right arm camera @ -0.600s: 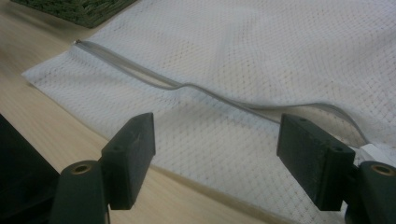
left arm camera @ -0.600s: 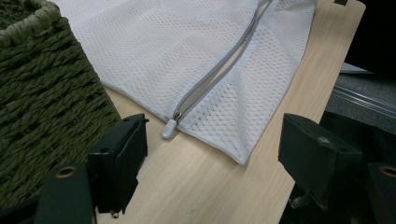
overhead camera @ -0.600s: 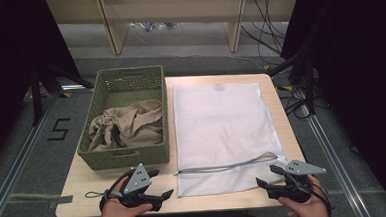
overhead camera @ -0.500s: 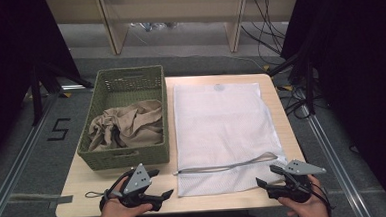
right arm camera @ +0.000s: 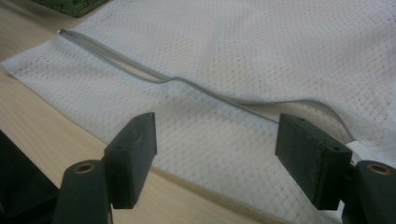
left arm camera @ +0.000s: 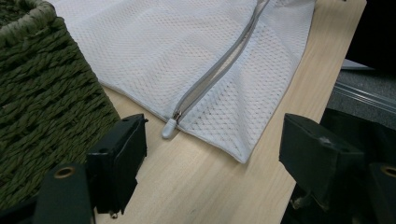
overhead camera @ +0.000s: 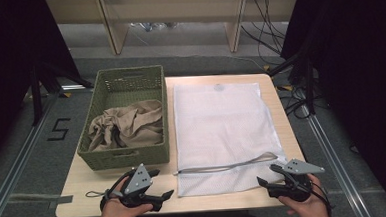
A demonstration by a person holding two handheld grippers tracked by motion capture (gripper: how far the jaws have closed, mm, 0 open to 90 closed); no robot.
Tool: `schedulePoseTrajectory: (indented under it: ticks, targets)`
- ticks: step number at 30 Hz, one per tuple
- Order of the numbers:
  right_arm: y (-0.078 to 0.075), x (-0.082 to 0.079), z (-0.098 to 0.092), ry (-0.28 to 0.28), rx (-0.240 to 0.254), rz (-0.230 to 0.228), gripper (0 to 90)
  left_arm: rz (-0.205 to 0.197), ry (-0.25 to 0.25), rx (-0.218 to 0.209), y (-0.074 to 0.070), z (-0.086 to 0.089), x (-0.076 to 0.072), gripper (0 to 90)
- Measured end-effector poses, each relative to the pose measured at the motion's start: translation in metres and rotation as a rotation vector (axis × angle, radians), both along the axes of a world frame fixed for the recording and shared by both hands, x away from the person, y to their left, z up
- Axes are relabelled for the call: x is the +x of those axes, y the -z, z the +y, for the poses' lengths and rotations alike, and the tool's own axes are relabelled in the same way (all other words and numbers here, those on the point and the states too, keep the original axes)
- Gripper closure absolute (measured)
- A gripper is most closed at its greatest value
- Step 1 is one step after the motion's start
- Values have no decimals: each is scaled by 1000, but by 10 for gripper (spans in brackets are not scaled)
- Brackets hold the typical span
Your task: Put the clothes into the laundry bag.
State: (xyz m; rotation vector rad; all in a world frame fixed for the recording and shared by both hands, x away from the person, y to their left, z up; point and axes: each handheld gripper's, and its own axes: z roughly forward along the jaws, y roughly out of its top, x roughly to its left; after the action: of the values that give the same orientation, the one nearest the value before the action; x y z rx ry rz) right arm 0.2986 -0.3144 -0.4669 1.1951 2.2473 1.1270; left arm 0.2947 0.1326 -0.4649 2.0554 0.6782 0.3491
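A white mesh laundry bag (overhead camera: 222, 127) lies flat on the right half of the wooden table (overhead camera: 80, 187), its grey zipper (overhead camera: 229, 165) running across near the front edge. A green woven basket (overhead camera: 126, 157) at the left holds crumpled beige cloth (overhead camera: 129, 127). My left gripper (overhead camera: 161, 184) rests open near the front edge, just in front of the basket. In the left gripper view its jaws (left arm camera: 217, 135) frame the zipper pull (left arm camera: 169, 128) at the bag's corner without touching it. My right gripper (overhead camera: 267, 174) is open at the bag's front right corner, its jaws (right arm camera: 217, 135) spread over the mesh (right arm camera: 224, 42) and zipper (right arm camera: 196, 86).
The basket wall (left arm camera: 42, 93) stands close beside my left jaw. The table's front edge runs just under both hands. Dark floor, metal rails and cables surround the table, with a wooden shelf frame (overhead camera: 176, 14) behind it.
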Motion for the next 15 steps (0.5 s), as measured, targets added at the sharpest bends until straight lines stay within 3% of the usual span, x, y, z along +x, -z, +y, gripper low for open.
schedulePoseTrajectory:
  ticks: [1, 4, 6, 8, 9, 15]
  targets:
    - [-1, 2, -1, -9, -26, -5, 313, -1, 0, -5, 1, 0, 0, 232]
    - [0, 4, 0, 2, -42, -19, 318, 2, -6, -13, 1, -1, 0, 232]
    - [0, 8, -1, 13, -106, -43, 326, 7, -5, -19, 1, 1, 2, 232]
    - [1, 8, 0, 26, -84, -21, 331, 8, -6, -10, 0, 1, 2, 231]
    - [2, 13, -2, 21, -136, -59, 337, 9, -8, -14, 1, 1, 2, 231]
    - [6, 25, -6, 49, -196, -60, 355, 8, -5, -12, 2, 1, 3, 231]
